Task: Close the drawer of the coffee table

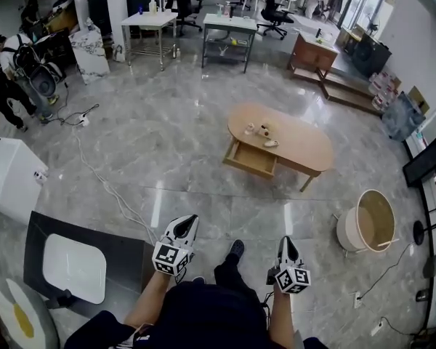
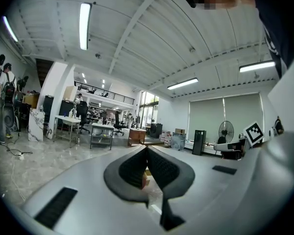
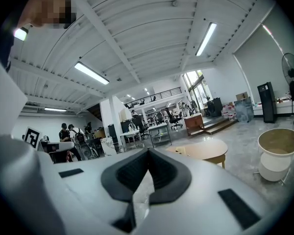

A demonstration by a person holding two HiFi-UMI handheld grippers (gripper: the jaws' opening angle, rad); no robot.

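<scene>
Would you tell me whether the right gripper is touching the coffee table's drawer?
Apart. The head view shows bare floor between the right gripper and the open drawer.

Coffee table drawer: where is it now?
Head view, right of centre: the drawer stands open from the oval coffee table, up-left of the white tub.

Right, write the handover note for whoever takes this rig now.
Both held low in front of the person: left claw shut and empty, right claw shut and empty.
The coffee table stands some way across the floor, ahead and slightly right. Its drawer is pulled out on the near side, and small items sit on the top.
Done: nothing yet; neither claw touches the table.
Left: walk over and push the drawer front in until it is fully shut.
</scene>
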